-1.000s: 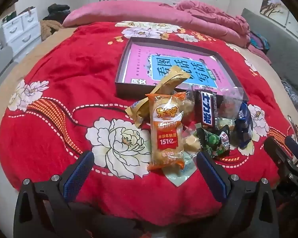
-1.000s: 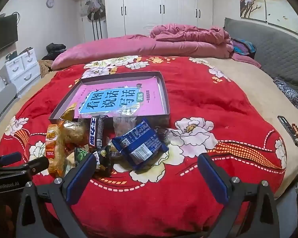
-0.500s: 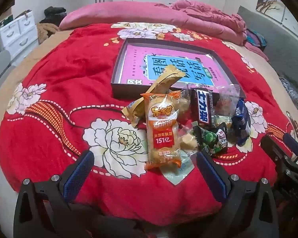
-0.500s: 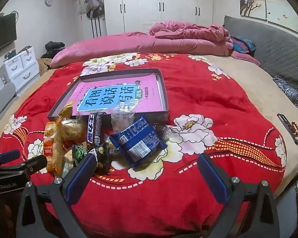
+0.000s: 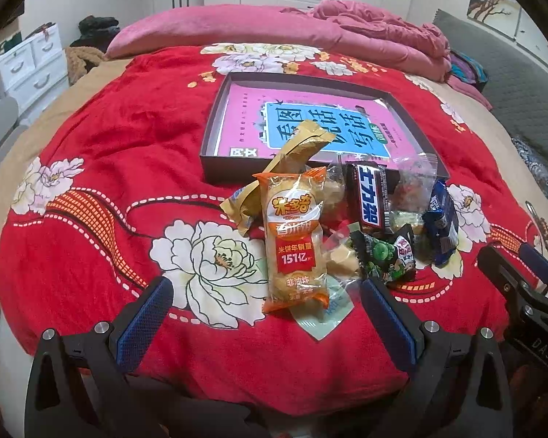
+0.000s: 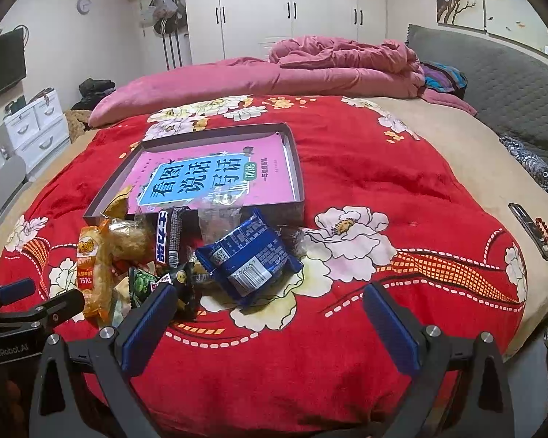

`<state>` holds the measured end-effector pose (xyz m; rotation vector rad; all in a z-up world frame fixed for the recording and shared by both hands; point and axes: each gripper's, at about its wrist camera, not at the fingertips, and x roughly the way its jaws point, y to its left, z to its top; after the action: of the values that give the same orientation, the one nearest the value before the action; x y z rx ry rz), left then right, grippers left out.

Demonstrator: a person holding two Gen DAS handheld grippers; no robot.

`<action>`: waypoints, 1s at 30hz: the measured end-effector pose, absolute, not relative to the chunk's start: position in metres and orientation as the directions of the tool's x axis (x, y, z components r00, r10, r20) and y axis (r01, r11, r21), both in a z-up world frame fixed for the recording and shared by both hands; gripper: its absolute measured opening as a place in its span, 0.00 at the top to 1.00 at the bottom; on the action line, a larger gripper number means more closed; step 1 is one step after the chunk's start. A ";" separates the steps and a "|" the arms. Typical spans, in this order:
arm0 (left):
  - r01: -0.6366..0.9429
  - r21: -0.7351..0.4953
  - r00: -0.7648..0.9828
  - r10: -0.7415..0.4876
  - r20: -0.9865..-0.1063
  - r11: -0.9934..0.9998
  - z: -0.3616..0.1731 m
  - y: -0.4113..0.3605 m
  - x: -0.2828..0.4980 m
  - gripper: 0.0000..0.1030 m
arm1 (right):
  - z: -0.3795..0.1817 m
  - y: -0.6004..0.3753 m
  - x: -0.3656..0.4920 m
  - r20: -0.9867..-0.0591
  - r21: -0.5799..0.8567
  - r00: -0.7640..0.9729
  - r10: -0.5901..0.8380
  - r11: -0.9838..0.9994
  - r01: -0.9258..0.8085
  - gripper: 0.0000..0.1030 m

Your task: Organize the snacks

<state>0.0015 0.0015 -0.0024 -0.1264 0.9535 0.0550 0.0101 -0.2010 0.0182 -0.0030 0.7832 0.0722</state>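
Both my left gripper [image 5: 263, 319] and right gripper [image 6: 270, 323] hang spread and empty near the snack pile [image 5: 347, 226]: an orange rice-cracker pack [image 5: 294, 244] reads "151亿", just before the tray [image 5: 210, 146].

Both grippers, left [image 5: 265, 314] and right [image 6: 270, 321], had black frames, blue textured finger pads [image 5: 142, 323] and silver screws [image 5: 101, 327].

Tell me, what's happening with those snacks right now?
Left gripper and right gripper: jaws open, empty. Snack pile lies outside tray. Nothing in the way.
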 end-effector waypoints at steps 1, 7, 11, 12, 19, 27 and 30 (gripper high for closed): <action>-0.101 -0.083 0.578 -0.009 -0.816 0.991 -0.002 0.001 0.002 0.01 | 0.018 -0.201 0.010 -0.705 0.024 0.706 0.064 0.998 -0.066 0.00; -0.100 -0.081 0.580 -0.009 -0.815 0.992 -0.002 0.000 0.001 0.01 | 0.018 -0.201 0.010 -0.705 0.025 0.706 0.064 0.998 -0.066 0.00; -0.095 -0.078 0.582 -0.008 -0.813 0.992 -0.002 -0.001 0.000 0.01 | 0.018 -0.201 0.010 -0.705 0.024 0.706 0.063 0.998 -0.065 0.00; -0.094 -0.077 0.582 -0.008 -0.813 0.993 -0.002 -0.001 0.000 0.01 | 0.018 -0.201 0.010 -0.705 0.024 0.706 0.063 0.998 -0.065 0.00; -0.090 -0.076 0.586 -0.009 -0.810 0.993 -0.001 -0.002 0.000 0.01 | 0.018 -0.202 0.010 -0.705 0.026 0.706 0.063 0.998 -0.063 0.00; -0.091 -0.080 0.587 -0.011 -0.809 0.993 -0.001 -0.003 -0.001 0.01 | 0.018 -0.202 0.010 -0.706 0.025 0.706 0.063 0.998 -0.065 0.00; -0.093 -0.081 0.585 -0.012 -0.811 0.992 -0.002 -0.003 -0.001 0.01 | 0.018 -0.202 0.011 -0.706 0.026 0.705 0.064 0.998 -0.065 0.00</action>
<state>-0.0005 -0.0028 -0.0017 -0.1197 0.9450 0.0478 0.0105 -0.2019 0.0180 -0.0012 0.7845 0.0716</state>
